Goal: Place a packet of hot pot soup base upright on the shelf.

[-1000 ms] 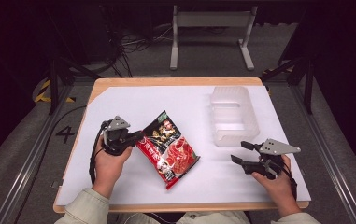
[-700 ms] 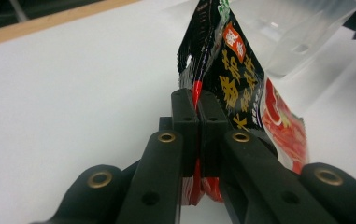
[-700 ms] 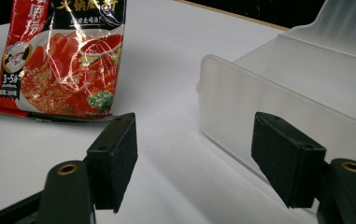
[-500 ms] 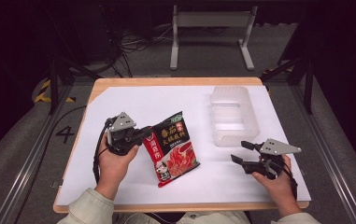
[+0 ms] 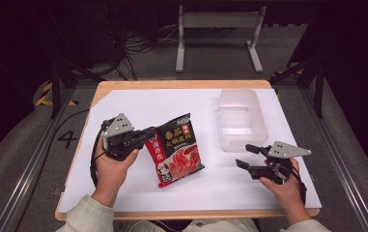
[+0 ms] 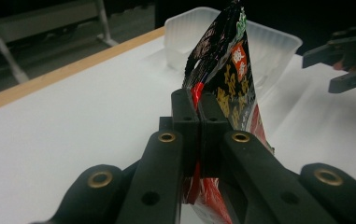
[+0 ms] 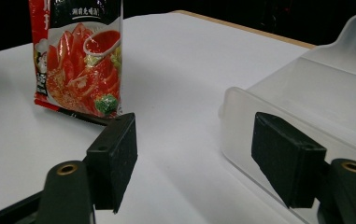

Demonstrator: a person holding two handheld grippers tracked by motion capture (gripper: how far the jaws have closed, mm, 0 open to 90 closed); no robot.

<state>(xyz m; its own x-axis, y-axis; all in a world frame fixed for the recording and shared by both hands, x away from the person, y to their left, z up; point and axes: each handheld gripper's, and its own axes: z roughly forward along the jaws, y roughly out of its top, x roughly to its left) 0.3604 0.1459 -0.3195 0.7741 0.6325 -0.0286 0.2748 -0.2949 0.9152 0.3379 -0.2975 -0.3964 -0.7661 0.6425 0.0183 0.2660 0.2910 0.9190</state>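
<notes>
A red and black food packet (image 5: 176, 147) with a picture of a red dish stands tilted on its lower edge on the white table. My left gripper (image 5: 145, 137) is shut on the packet's left edge and holds it up; in the left gripper view the two jaws meet on the packet (image 6: 227, 79) at my left gripper (image 6: 198, 112). My right gripper (image 5: 247, 157) rests at the right front, open and holding nothing. In the right gripper view my right gripper (image 7: 196, 154) has wide-apart jaws, with the packet (image 7: 80, 60) farther off to the left.
A translucent plastic tub (image 5: 242, 121) lies on the table's right half, just beyond my right gripper, and its rim (image 7: 306, 107) is close to the right jaw. The white sheet (image 5: 138, 104) covers a wooden tabletop. A metal stand (image 5: 218, 34) is behind the table.
My left gripper has lifted the packet's left edge, so the packet went from lying flat at a slant to standing nearly upright. The right gripper has stayed where it was.
</notes>
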